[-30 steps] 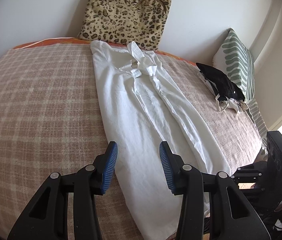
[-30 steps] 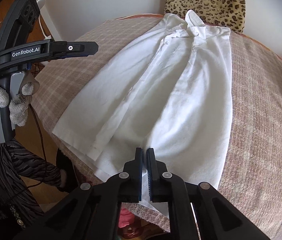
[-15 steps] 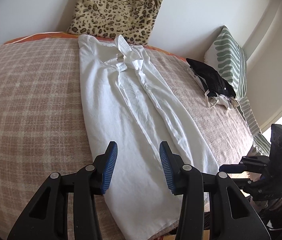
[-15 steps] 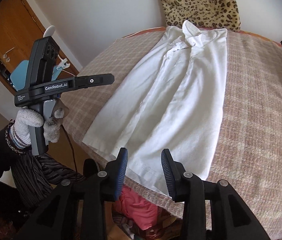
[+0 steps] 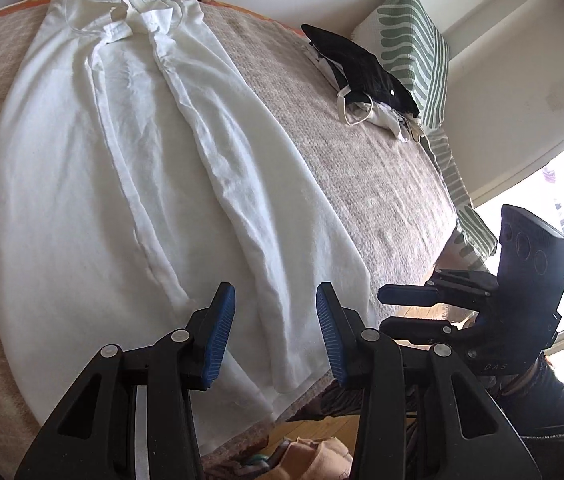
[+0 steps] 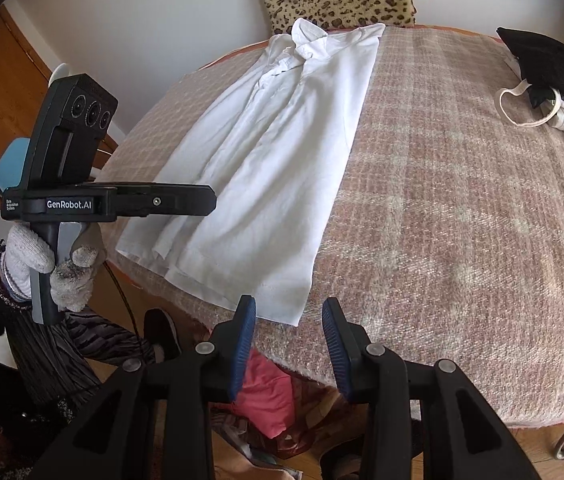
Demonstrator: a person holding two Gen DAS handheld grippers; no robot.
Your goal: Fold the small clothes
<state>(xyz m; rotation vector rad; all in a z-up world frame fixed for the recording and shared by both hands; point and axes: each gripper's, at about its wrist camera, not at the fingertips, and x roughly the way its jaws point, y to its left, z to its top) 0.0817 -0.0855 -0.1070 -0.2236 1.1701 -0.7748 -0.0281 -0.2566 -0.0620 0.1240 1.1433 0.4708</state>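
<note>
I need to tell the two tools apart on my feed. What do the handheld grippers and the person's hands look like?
Both the left gripper and the right gripper are black, with ribbed blue pads on the fingers. Each carries a black block with three round lenses; the left one reads "GenRobot.AI" in white. The left hand wears a white knit glove and dark sleeve.

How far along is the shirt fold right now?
Done: the white shirt lies spread lengthwise on the bed, collar at the far end. In hand: nothing; the left gripper and right gripper are open near its hem, gripping no cloth. Left: every fold, plus the dark clothes further along.
</note>
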